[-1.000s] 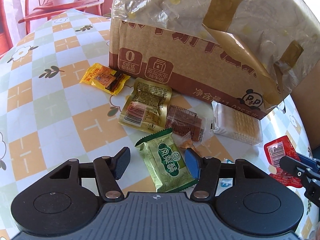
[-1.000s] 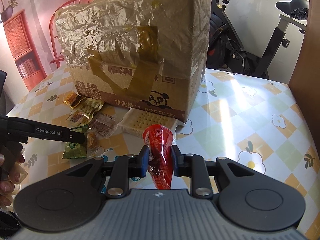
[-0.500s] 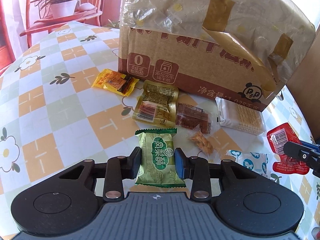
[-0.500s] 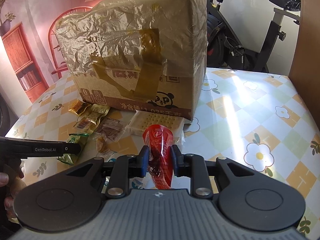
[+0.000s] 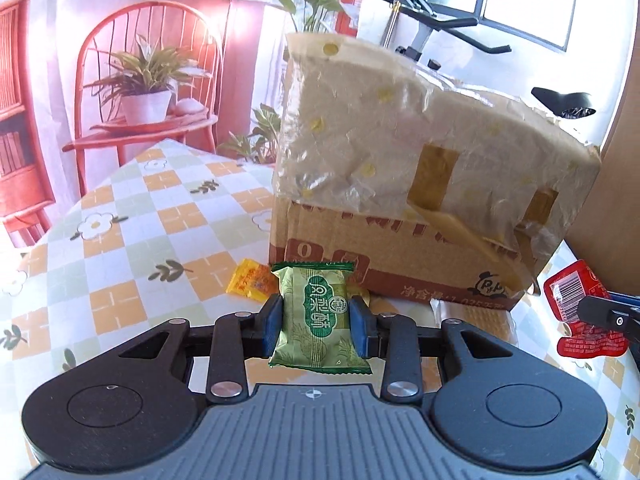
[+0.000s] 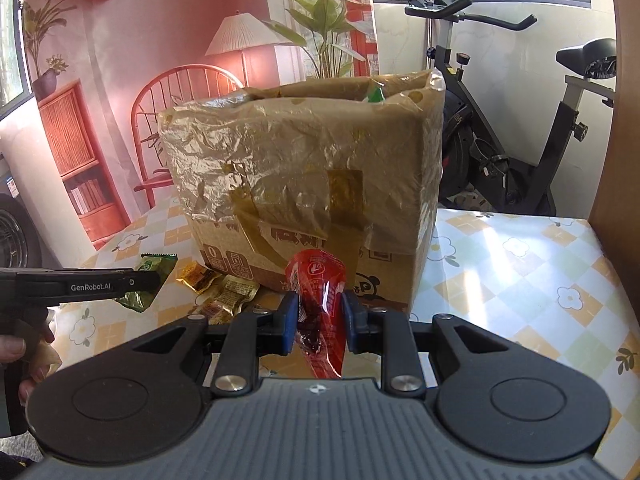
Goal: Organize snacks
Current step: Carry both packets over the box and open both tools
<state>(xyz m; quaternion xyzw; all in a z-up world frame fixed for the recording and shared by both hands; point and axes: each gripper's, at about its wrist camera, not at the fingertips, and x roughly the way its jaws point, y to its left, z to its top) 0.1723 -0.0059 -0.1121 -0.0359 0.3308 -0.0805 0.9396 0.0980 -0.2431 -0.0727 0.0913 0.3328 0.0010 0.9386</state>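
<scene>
Nearest me, my left gripper (image 5: 317,322) is clamped on a green pack (image 5: 318,316), its blue pads (image 5: 272,322) pressing both sides so the pack stands upright between them, clear of the table (image 5: 120,248). In the right wrist view the same pack (image 6: 150,280) pokes out past the left gripper's black finger, above the checked cloth, with a hand (image 6: 24,354) at the frame's left edge.

My right gripper (image 6: 319,316) is closed on a red pack (image 6: 320,304), held upright with its narrow end down between the pads. From the left wrist view I see that red pack (image 5: 576,312) at the right edge, pinched by the right gripper's fingertip.

Just beyond, loose snacks lie on the table at the foot of the box: a yellow pack (image 5: 250,282) and a gold pack (image 6: 236,294), beside each other.

Behind them stands the box (image 6: 304,184), cardboard wrapped in crinkled plastic and patched with brown tape, open at the top with something green showing inside.

Farther back are a red chair (image 5: 148,100) with a potted plant and an exercise bike (image 6: 516,128)
</scene>
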